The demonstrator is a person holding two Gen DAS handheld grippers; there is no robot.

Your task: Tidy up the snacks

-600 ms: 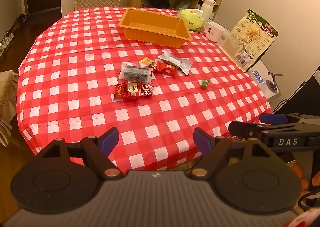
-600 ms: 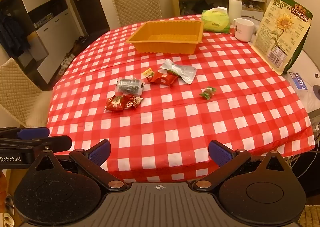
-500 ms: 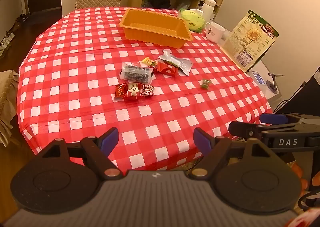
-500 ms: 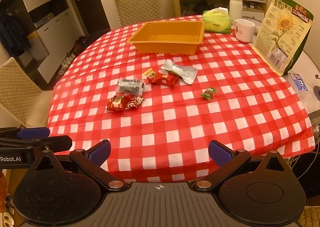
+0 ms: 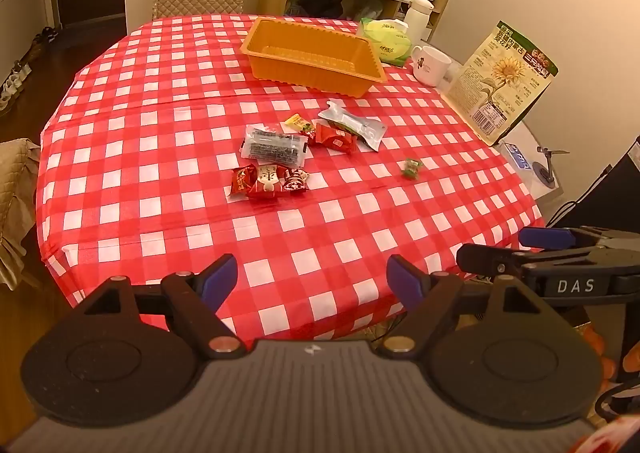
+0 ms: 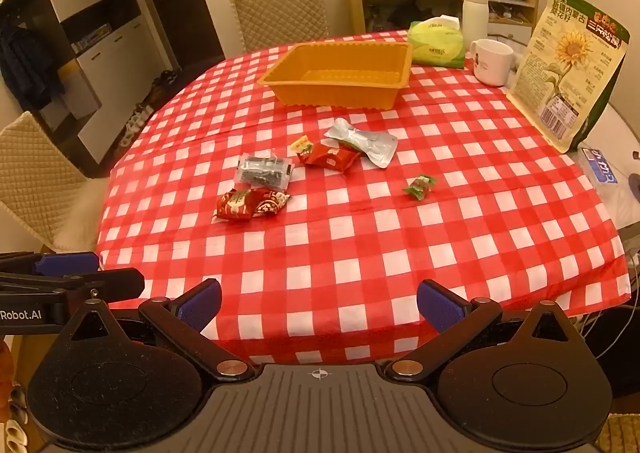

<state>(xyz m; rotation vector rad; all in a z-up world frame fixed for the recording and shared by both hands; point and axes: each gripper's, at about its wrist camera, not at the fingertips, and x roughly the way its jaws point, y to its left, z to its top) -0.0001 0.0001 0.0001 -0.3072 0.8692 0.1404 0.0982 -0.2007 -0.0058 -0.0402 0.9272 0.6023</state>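
Here, nearest of all, both grippers hang side by side off the near edge of the table (image 6: 400,253), tipped down toward it. The left gripper (image 5: 312,277) has its blue pads spread apart with nothing between them; the right gripper (image 6: 318,305) stands wider still, also holding nothing. Each shows at the edge of the other's view.

Further in, on the red-and-white checked cloth, the snacks lie loose in a scatter. Closest are red packets (image 5: 268,181) bunched together, touching one another. Just behind them lies a clear pack (image 5: 274,145) with dark contents. To its right a red pouch (image 5: 334,138) rests against a silver pouch (image 5: 354,125), with a small yellow sweet (image 5: 296,120) beside them. A green sweet (image 5: 412,167) sits alone, well apart to the right.

Beyond the scatter stands the orange tray (image 5: 312,71), nothing visible inside it. Behind the tray are a green pack (image 5: 388,41), a white mug (image 5: 430,61) and a white flask (image 5: 418,15); a sunflower-seed bag (image 5: 504,81) stands upright at the right edge.
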